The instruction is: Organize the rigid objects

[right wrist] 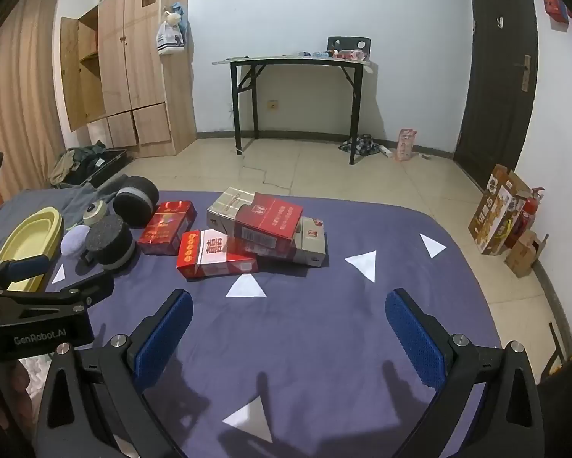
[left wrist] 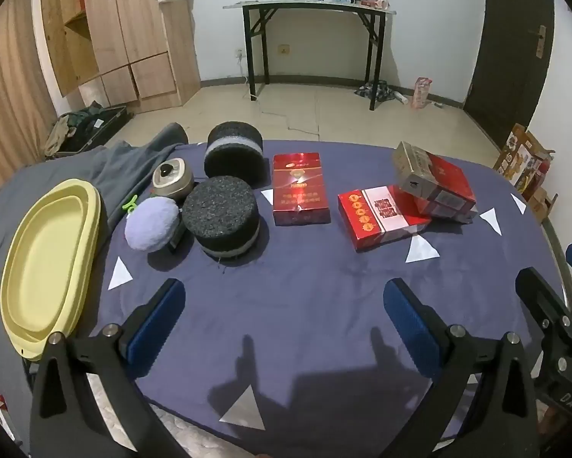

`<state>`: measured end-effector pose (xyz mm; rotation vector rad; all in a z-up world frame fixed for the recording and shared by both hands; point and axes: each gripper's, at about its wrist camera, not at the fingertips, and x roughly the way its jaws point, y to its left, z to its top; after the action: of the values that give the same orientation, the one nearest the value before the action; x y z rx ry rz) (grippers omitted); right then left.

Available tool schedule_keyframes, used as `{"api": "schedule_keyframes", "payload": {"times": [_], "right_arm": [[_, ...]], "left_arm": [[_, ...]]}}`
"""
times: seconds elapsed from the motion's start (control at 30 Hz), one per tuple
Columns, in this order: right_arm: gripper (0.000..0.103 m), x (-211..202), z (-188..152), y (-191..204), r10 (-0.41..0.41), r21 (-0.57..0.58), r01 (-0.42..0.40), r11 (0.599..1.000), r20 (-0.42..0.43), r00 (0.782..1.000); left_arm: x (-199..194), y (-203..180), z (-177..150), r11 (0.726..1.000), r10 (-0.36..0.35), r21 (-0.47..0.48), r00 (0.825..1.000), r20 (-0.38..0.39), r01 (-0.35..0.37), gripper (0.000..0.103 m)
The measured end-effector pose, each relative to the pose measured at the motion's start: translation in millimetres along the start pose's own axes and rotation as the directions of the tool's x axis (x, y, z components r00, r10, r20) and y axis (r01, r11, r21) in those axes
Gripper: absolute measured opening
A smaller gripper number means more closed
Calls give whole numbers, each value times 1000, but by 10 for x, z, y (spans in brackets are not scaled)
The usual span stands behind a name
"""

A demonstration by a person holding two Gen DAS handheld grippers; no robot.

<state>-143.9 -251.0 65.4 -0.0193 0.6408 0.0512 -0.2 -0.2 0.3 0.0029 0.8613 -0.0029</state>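
Note:
On the purple cloth (left wrist: 305,305) lie several cigarette boxes: a glossy red box (left wrist: 300,189), a red-and-white box (left wrist: 381,216) and a grey-and-red box (left wrist: 434,181) leaning on another. Left of them stand two black foam cylinders (left wrist: 221,215) (left wrist: 234,156), a lilac puff (left wrist: 150,224) and a small round tin (left wrist: 172,179). A pale yellow tray (left wrist: 45,271) lies at the far left. My left gripper (left wrist: 282,305) hovers open over bare cloth, nearer than the objects. My right gripper (right wrist: 289,316) is open too, in front of the red-and-white box (right wrist: 213,253) and the stacked boxes (right wrist: 270,229).
Grey clothing (left wrist: 133,160) lies bunched at the cloth's back left. White paper triangles (left wrist: 120,273) are scattered on the cloth. Beyond the table are tiled floor, a black folding table (left wrist: 312,38), a wooden wardrobe (left wrist: 125,34), a dark door (left wrist: 511,38) and cartons (right wrist: 499,215) by the right wall.

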Motion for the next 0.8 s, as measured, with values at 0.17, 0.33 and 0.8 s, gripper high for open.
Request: {"api": "schedule_keyframes", "payload": {"times": [0.17, 0.33, 0.8], "right_arm": [[103, -12, 3, -11, 18, 1, -18, 1000, 4, 1000], [103, 22, -16, 18, 1, -11, -1, 1000, -2, 1000], [103, 42, -10, 25, 5, -4, -5, 1000, -11, 1000]], "left_arm": [[-36, -35, -14, 999, 22, 33, 1000, 15, -23, 103], [-27, -51, -30, 999, 15, 39, 1000, 7, -15, 103], [-22, -81, 4, 999, 19, 39, 1000, 4, -19, 103]]}}
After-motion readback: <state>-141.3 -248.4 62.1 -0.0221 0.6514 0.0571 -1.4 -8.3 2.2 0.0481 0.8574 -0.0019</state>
